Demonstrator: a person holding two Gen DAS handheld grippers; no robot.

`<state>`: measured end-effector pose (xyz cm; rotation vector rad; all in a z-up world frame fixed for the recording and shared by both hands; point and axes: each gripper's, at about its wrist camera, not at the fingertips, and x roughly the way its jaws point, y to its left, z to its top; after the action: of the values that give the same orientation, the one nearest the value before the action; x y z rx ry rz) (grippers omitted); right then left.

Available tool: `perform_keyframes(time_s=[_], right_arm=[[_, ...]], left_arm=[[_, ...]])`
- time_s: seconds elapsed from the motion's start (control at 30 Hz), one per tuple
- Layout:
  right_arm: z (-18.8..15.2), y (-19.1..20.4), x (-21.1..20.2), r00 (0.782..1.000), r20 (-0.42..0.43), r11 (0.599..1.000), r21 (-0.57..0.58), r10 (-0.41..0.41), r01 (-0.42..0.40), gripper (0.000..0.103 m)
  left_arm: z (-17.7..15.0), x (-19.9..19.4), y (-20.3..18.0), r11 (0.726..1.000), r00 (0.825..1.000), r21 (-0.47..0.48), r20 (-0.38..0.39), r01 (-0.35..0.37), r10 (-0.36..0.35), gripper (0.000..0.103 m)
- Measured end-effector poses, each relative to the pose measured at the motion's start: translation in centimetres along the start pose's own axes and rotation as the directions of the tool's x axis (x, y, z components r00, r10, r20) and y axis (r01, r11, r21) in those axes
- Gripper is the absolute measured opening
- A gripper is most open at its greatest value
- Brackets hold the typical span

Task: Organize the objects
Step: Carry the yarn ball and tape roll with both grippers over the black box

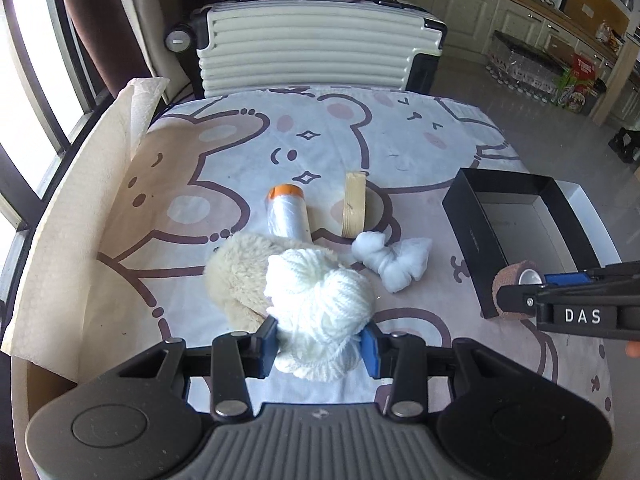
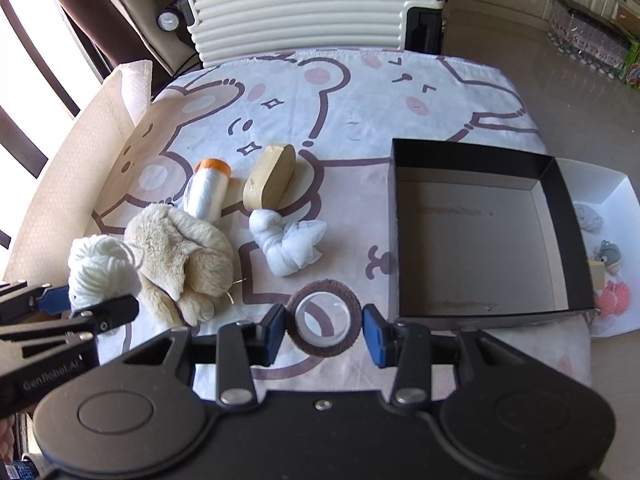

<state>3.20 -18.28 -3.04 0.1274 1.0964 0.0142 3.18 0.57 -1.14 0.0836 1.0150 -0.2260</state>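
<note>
1. Currently, two sets of tongs are each carrying one item above a surface (image 2: 400, 92) covered with a cartoon-bear cloth, and the sorting looks only partly done.
2. The left tongs (image 1: 319, 345) are clamped on a ball of white yarn (image 1: 320, 312), which hangs between the blue pads above the cloth at the left side of the clutter.
3. The right tongs (image 2: 324, 333) are clamped on a roll of brown self-adhesive bandage (image 2: 324, 314), held just beside the near left corner of the black box (image 2: 568, 240), not yet over it.
4. The black box is open-topped, sits at the right of the surface, and holds nothing that can be seen; its pale floor is bare.
5. A white tray (image 2: 612, 196) lies just beyond the black box on its right side. It already holds a grey speckled stone-like piece (image 2: 588, 218), a small grey-blue knitted thing (image 2: 610, 254) and a pink fluffy thing (image 2: 614, 300); what they are exactly is hard to tell.
6. Still loose on the cloth are four things: a cream plush toy (image 2: 180, 248), a roll of clear plastic film with an orange cap (image 2: 208, 192), a roll of tan tape (image 2: 270, 182) standing on edge, and a knotted wad of white gauze (image 2: 288, 240).
7. As a judgement: some items are put away in the tray, two are in transit, and four wait to be picked up, so about half the work is left.
8. A cream ribbed suitcase (image 1: 304, 48) stands behind the surface and plays no part.
</note>
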Motion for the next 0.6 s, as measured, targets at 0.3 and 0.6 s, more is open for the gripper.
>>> perform_keyframes(time_s=[0.3, 0.6], right_arm=[[0.0, -0.3, -1.1, 0.999, 0.031, 0.999, -0.017, -0.028, 0.029, 0.043], [0.1, -0.8, -2.2, 0.998, 0.049, 1.000, 0.006, -0.027, 0.027, 0.043]], left_arm=[[0.3, -0.3, -0.6, 0.999, 1.000, -0.037, 0.000, -0.026, 0.026, 0.043], [0.4, -1.2, -1.0, 0.999, 0.999, -0.041, 0.006, -0.032, 0.033, 0.043]])
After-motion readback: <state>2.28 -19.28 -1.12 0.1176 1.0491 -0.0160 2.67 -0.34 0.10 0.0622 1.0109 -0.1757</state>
